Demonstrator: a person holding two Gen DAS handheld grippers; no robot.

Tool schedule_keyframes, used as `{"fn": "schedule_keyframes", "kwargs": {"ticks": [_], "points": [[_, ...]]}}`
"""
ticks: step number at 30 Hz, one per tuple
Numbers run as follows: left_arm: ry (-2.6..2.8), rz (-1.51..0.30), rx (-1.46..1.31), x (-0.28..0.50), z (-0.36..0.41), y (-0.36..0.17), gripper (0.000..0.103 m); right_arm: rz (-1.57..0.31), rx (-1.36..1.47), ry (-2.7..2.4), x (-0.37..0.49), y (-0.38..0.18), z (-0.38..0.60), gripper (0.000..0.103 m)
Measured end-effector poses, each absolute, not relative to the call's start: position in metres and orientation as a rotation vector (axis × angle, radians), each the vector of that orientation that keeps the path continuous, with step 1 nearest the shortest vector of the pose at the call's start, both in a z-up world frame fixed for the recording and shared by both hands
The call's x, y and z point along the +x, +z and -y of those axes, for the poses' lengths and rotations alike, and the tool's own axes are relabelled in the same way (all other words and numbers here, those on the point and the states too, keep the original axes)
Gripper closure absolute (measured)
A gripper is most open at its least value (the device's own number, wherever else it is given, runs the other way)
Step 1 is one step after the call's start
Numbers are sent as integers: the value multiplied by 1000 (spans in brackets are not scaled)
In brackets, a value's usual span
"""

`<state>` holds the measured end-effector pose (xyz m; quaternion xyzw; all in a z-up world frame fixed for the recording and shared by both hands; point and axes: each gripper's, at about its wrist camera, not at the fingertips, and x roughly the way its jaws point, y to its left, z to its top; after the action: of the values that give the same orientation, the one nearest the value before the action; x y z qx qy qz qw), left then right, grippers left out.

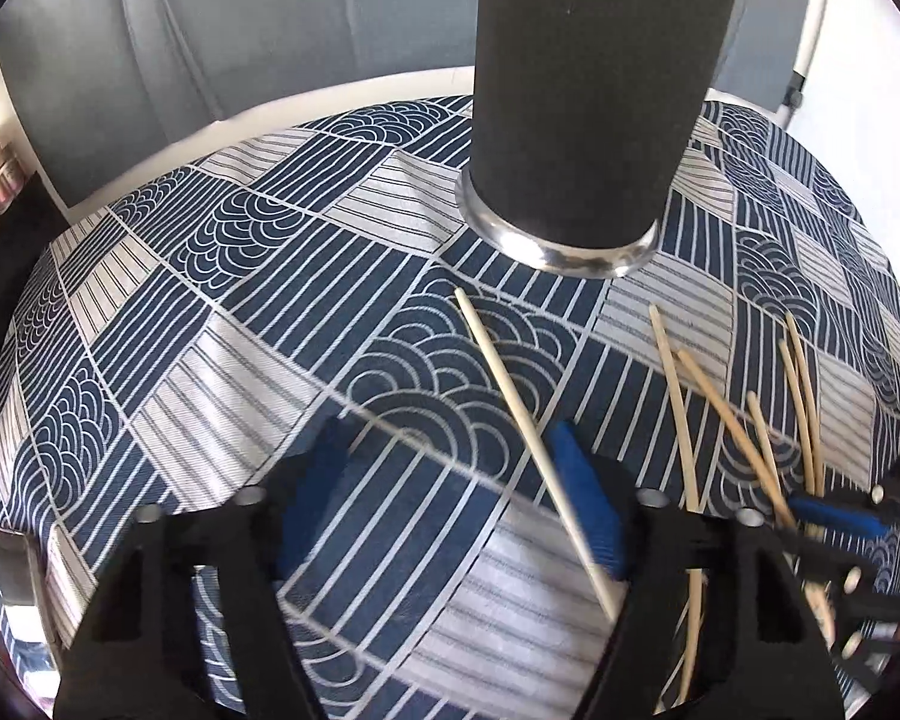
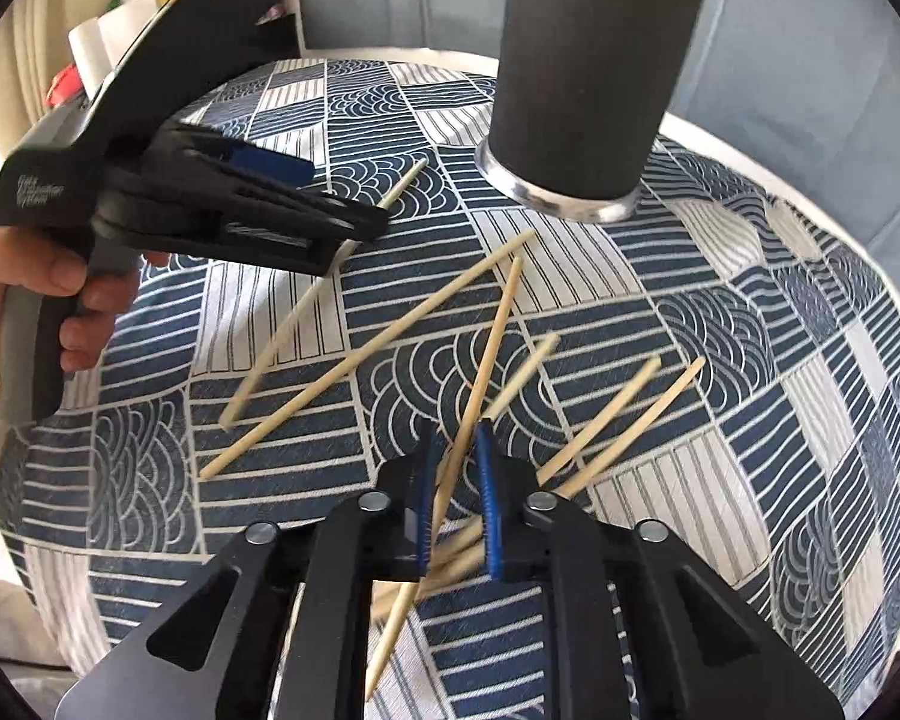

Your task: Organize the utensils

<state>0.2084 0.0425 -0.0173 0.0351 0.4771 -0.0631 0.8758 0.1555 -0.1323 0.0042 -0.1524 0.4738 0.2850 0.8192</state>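
Several wooden chopsticks lie scattered on the blue-and-white patterned cloth. A tall black cylindrical holder (image 1: 582, 90) with a metal base rim stands at the far side; it also shows in the right wrist view (image 2: 594, 72) with chopstick tips poking out of its top. My left gripper (image 1: 444, 480) is open, with one pale chopstick (image 1: 534, 456) lying beside its right finger. My right gripper (image 2: 455, 504) has its jaws narrowed around one chopstick (image 2: 480, 384), not visibly clamped. The left gripper shows in the right wrist view (image 2: 306, 192), held by a hand.
The patterned cloth (image 1: 210, 312) covers a round table with a white rim (image 1: 222, 120). A grey curtain hangs behind. Shelves with clutter (image 2: 90, 30) stand at the far left of the right wrist view. The right gripper's tip (image 1: 840, 516) enters the left view at the right.
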Motion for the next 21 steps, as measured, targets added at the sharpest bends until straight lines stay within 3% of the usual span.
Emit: {"fn": "schedule_keyframes", "kwargs": {"ticks": [1,2,3,15,18,20,21], "points": [[-144,-991,81,207,-45,-17,58,-1005,-305,606,154,7,134,96],[-172,-986,95,201,-47,-15,84,-996,-292,610,152,10,137,97],[-191,-993,98,206,-47,-16,92,-988,-281,624,148,13,140,98],[-251,-1060,51,184,-83,-14,98,-990,-68,643,146,27,202,94],[-254,-1069,78,175,-84,-15,98,-1001,-142,720,136,28,179,94],[-255,-1076,94,169,-86,-15,97,-999,-247,750,128,27,155,81],[-256,-1076,99,167,-88,-15,96,-1003,-289,758,126,25,145,66]]}}
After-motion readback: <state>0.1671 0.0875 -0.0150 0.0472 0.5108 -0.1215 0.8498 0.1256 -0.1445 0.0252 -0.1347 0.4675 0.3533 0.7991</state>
